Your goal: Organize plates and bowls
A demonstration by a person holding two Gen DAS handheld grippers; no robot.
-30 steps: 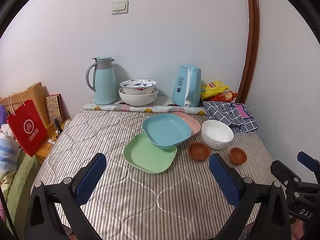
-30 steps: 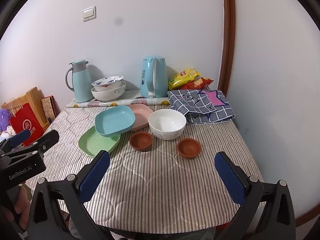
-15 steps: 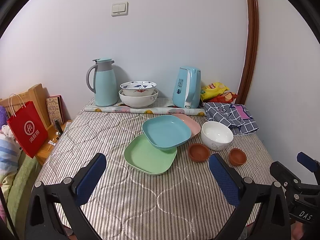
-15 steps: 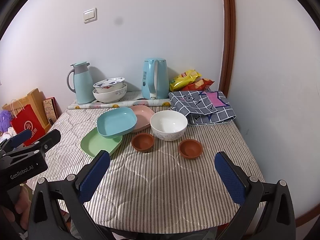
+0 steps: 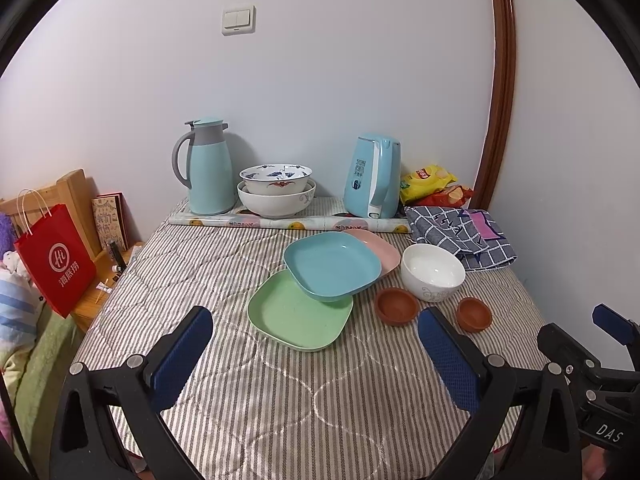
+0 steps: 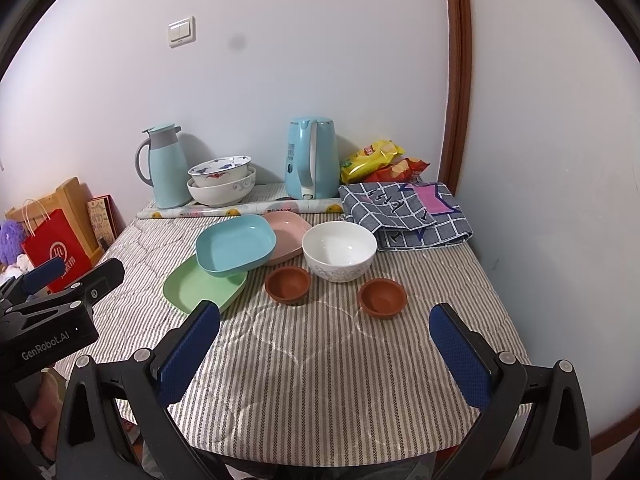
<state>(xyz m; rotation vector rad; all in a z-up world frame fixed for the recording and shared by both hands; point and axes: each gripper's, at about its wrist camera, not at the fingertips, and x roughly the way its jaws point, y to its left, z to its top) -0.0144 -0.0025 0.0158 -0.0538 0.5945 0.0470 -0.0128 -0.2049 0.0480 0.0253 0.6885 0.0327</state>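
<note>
The dishes sit in a loose bunch in the middle of the bench with the striped grey cloth (image 6: 320, 360), so they are not tidy yet. The square blue plastic plate (image 5: 332, 264) leans on two others: its near edge sits on the square green plastic plate (image 5: 296, 316) and its far right edge on the pink plastic plate (image 5: 380, 248). That is why it looks tipped.

Just right of them stands the round white china bowl (image 6: 339, 250). Two small brown clay bowls (image 6: 287, 285) wait near it, one in front to the left and one in front to the right (image 6: 382, 297), well apart from each other. At the far wall two big painted bowls (image 5: 276, 192) are already stacked (a good spot for more, I think).

The left tongs (image 5: 316, 356) are wide open and hold nothing. The right tongs (image 6: 324, 354) are wide open too, above the near edge, touching no dish.
</note>
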